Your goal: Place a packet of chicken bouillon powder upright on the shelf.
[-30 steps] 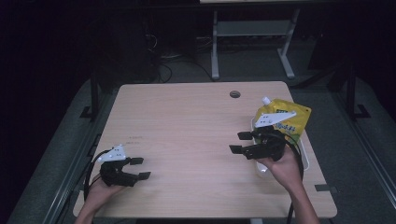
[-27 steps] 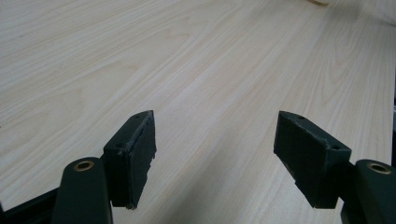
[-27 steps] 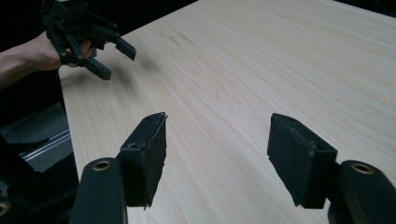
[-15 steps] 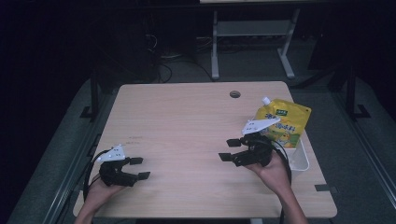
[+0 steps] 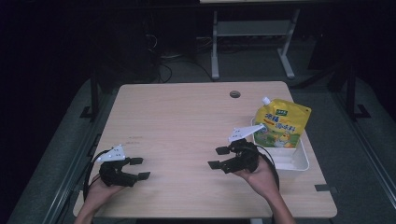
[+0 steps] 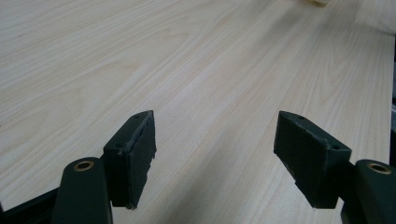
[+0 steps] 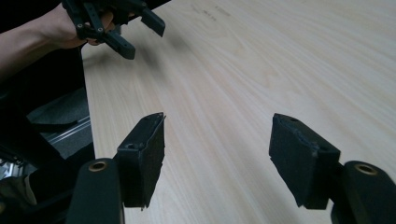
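Note:
A yellow spouted pouch (image 5: 281, 123) leans in a white tray (image 5: 295, 161) at the table's right edge. My right gripper (image 5: 218, 157) hovers left of the tray, jaws open and pointing left, nothing between them. The right gripper view has its fingers (image 7: 142, 156) spread over bare wood, with my left gripper (image 7: 140, 32) far off at the upper left. My left gripper (image 5: 140, 168) rests near the front left corner, open and empty. The left gripper view shows its fingers (image 6: 133, 154) wide apart above the tabletop.
The light wooden table (image 5: 187, 121) has a round cable hole (image 5: 235, 94) near its back edge. Dark floor, cables and a metal stand's legs (image 5: 252, 46) lie beyond the table. A dark tape strip (image 5: 324, 188) sits at the front right corner.
My right gripper has drawn away from the pouch, moving left and toward the front over the bare table. The left gripper has stayed in place.

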Action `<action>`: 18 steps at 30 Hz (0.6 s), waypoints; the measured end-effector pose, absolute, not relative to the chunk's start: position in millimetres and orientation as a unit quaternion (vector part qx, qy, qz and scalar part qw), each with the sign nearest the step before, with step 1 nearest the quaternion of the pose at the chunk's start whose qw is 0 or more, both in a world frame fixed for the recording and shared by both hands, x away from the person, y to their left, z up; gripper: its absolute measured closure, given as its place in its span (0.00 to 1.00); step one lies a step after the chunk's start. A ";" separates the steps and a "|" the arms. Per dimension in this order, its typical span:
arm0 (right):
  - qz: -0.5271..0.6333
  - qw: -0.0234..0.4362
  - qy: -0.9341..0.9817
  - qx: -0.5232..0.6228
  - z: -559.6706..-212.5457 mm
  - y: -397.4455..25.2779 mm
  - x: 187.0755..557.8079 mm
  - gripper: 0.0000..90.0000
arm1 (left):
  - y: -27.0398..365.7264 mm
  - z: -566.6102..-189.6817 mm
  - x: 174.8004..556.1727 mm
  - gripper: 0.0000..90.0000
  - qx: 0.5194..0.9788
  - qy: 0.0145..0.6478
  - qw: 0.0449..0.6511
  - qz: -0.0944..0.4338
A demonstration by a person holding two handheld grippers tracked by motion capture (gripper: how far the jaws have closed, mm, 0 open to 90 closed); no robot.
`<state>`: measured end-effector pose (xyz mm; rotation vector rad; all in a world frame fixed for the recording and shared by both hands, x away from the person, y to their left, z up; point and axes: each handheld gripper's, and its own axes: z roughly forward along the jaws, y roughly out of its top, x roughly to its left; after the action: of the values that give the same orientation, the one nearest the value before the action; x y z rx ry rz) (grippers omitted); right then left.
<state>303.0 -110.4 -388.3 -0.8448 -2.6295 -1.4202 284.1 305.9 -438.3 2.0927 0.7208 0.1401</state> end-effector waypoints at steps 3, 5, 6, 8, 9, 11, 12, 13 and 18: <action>-0.454 0.027 -0.850 -0.265 -395.3 -101.7 302.0 0.38 | 305.8 -438.4 283.9 0.32 0.845 0.291 0.446 0.056; -0.454 0.034 -0.851 -0.261 -400.3 -95.9 300.8 0.38 | 305.8 -438.7 283.8 0.32 0.845 0.291 0.445 0.056; -0.453 0.038 -0.852 -0.260 -403.3 -92.9 300.2 0.38 | 305.7 -438.8 283.7 0.32 0.845 0.291 0.445 0.055; -0.453 0.045 -0.852 -0.258 -410.2 -87.9 298.9 0.38 | 305.0 -439.1 283.4 0.32 0.846 0.290 0.444 0.054; -0.451 0.047 -0.853 -0.258 -414.0 -85.4 298.2 0.38 | 304.5 -439.4 283.3 0.32 0.846 0.290 0.444 0.054; -0.443 0.051 -0.857 -0.258 -421.1 -80.2 297.5 0.38 | 303.6 -439.8 283.4 0.32 0.848 0.287 0.442 0.053; -0.438 0.051 -0.860 -0.257 -423.9 -77.7 296.9 0.38 | 303.0 -440.0 283.4 0.32 0.849 0.287 0.441 0.053; -0.436 0.051 -0.861 -0.257 -426.1 -75.6 296.0 0.38 | 302.4 -440.1 283.1 0.32 0.849 0.287 0.441 0.053; -0.439 0.049 -0.860 -0.255 -430.5 -72.1 291.1 0.34 | 301.2 -440.5 283.1 0.31 0.850 0.285 0.440 0.052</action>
<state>291.1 -72.1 -430.5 -0.7779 -2.6199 -1.3382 283.1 301.2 -440.5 2.1106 0.7089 0.1296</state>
